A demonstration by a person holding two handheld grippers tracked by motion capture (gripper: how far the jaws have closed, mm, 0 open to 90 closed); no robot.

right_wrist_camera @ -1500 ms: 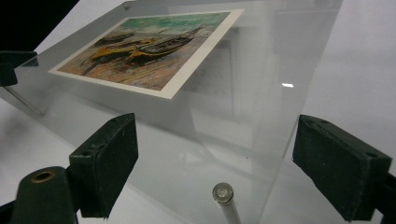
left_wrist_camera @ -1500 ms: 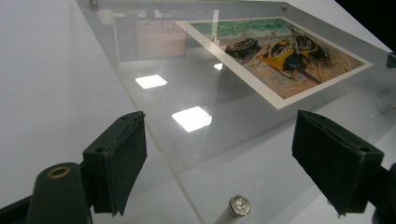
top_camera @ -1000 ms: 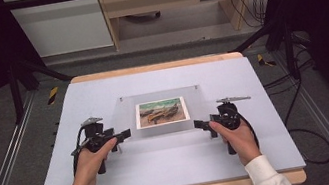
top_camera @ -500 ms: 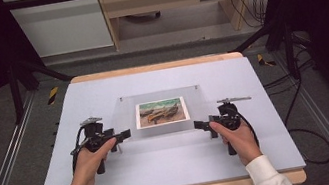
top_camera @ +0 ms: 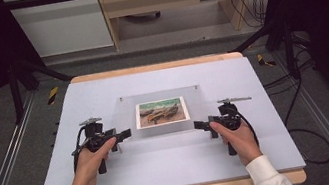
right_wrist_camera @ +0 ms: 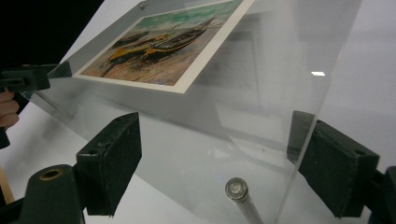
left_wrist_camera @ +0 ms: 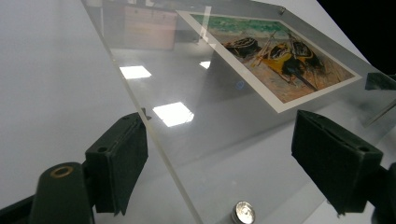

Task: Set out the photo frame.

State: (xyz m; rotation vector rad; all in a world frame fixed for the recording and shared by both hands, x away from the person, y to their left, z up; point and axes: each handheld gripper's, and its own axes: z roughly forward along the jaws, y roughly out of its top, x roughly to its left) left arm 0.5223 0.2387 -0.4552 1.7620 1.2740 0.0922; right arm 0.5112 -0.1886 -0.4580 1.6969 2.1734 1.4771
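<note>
A clear frame [top_camera: 162,113] holding a print [top_camera: 161,112] of beached boats lay flat near the middle of the white worktop [top_camera: 164,163]. Its transparent edges were hard to trace in the high view; only the two far corner studs and a faint outline marked its extent.

The left claw [top_camera: 123,135] stood at the frame's near left corner, the right claw [top_camera: 200,126] at its near right corner, each held by a hand [top_camera: 90,160] entering from the bottom edge. Sleeves were cut off by that edge.

In the left gripper view the left claw [left_wrist_camera: 219,158] was released: its jaws stood wide, one on either side of the frame's edge [left_wrist_camera: 168,168], neither pad pressing on it. A metal stud [left_wrist_camera: 243,213] sat at the corner between them, partly cut off below.

In the right gripper view the right claw [right_wrist_camera: 212,165] was likewise released, its jaws straddling the frame's corner [right_wrist_camera: 299,154] without clamping. A stud [right_wrist_camera: 236,188] showed between them. Whether the right-hand jaw brushed the edge could not be told. The left claw [right_wrist_camera: 46,77] appeared at the far corner, partly behind the clear pane.
</note>
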